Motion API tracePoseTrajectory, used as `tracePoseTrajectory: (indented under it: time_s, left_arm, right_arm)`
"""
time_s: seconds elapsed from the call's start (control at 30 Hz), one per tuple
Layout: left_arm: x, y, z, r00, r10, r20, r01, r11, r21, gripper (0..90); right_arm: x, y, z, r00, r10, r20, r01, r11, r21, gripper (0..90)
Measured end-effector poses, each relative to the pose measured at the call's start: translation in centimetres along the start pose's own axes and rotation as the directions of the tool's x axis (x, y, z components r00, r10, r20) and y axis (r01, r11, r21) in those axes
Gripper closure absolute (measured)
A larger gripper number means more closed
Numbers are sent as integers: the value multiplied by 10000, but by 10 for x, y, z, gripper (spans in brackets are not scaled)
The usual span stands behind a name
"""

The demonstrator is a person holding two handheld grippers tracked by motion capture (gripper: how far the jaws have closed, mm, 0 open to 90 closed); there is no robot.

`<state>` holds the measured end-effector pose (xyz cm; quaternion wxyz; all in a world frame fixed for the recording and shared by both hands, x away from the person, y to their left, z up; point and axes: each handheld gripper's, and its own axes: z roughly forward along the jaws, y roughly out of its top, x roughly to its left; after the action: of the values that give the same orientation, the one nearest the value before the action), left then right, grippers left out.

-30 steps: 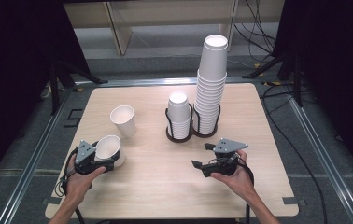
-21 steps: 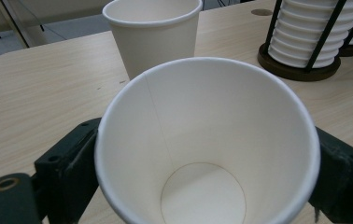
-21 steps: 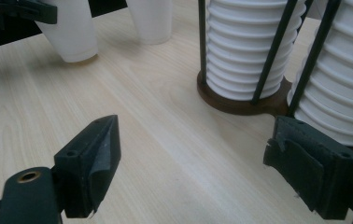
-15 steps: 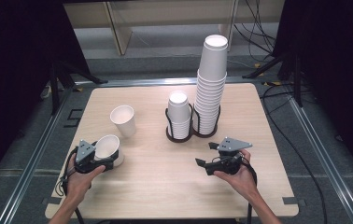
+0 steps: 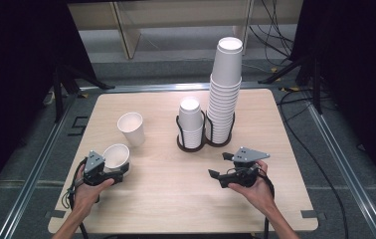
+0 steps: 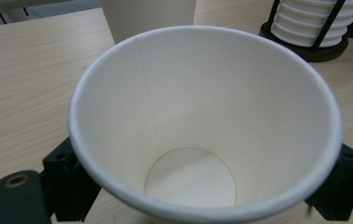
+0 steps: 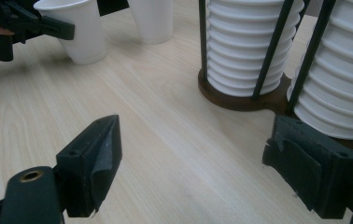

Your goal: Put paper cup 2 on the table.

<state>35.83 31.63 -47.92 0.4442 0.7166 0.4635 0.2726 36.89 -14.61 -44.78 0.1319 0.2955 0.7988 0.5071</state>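
White paper is what the work turns on: a single paper cup (image 6: 202, 121) stands upright near the table's (image 5: 166, 199) front left corner, and the left gripper (image 5: 119, 172) has it by the lower wall. Its jaws have just been closing with the cup between them, and in the left gripper view a black pad sits against each side of the cup, so the hold looks set rather than loose. Gripping low on the wall probably keeps the thin rim from buckling.

Just behind it, apart, a second loose cup (image 5: 131, 128) stands mouth up. Farther back at the table's middle, a dark wire holder (image 5: 203, 142) keeps two nested stacks upright: a short stack (image 5: 191, 122) and a tall stack (image 5: 225, 92) beside it, the rods presumably there to stop them toppling.

Over bare wood to the right, the right gripper (image 5: 220, 168) waits with its jaws spread wide and nothing between them, aimed toward the holder and the held cup, likely ready to help.
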Motion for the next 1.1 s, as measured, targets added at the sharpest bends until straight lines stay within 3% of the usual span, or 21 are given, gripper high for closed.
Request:
tracePoseTrajectory:
  time_s: [0.1, 0.2, 0.3, 0.4, 0.6, 0.63, 0.7, 0.8, 0.83, 0.9, 1.03, 1.1]
  left_arm:
    - [1, -2, -1, 9999, -107, 6, 107, 9999, -48, 140]
    - [2, -5, -2, 10000, -87, 25, 86, 9997, 221, 146]
    - [3, -8, -4, 9999, 154, 36, -155, 9988, 454, 147]
    - [4, -9, -6, 10000, 75, 41, -76, 9992, 384, 147]
    - [3, -15, -16, 9999, -13, 153, 8, 9993, 370, 147]
    - [2, -16, -19, 9999, 67, 125, -72, 9990, 445, 147]
    - [1, -17, -23, 9998, 119, 158, -127, 9987, 491, 147]
    - [-1, -21, -30, 9998, -54, 201, 45, 9989, 464, 147]
    - [-2, -21, -33, 9999, -4, 173, -5, 9987, 518, 147]
    - [-6, -23, -39, 9999, -66, 159, 59, 9991, 425, 148]
    - [-15, -24, -54, 9994, -178, 304, 171, 9996, 240, 147]
    - [-21, -25, -62, 9990, -76, 439, 67, 9998, 211, 147]
  right_arm:
    - [0, 0, 0, 10000, 4, 50, -3, 10000, -25, 184]
    - [0, 0, 0, 10000, -1, 29, 1, 10000, -71, 184]
    - [1, 0, 0, 10000, -9, -41, 9, 10000, 14, 184]
    - [3, -2, 1, 9997, 118, -228, -120, 9999, -70, 185]
    - [2, -3, 0, 9999, 31, -122, -30, 10000, 63, 186]
    - [2, -4, 0, 9996, 183, -202, -180, 9998, 125, 186]
    - [2, -5, 1, 10000, 29, -86, -28, 9999, 114, 187]
    - [2, -5, 1, 9999, -17, -159, 20, 9998, 185, 186]
    - [3, -5, 1, 9995, 193, -263, -187, 9995, 237, 186]
    - [2, -5, -1, 9999, 37, -160, -32, 9996, 271, 186]
    - [2, -10, -4, 9996, 279, -36, -278, 9991, 330, 187]
    - [3, -13, -8, 9991, 343, 243, -358, 9972, 649, 188]
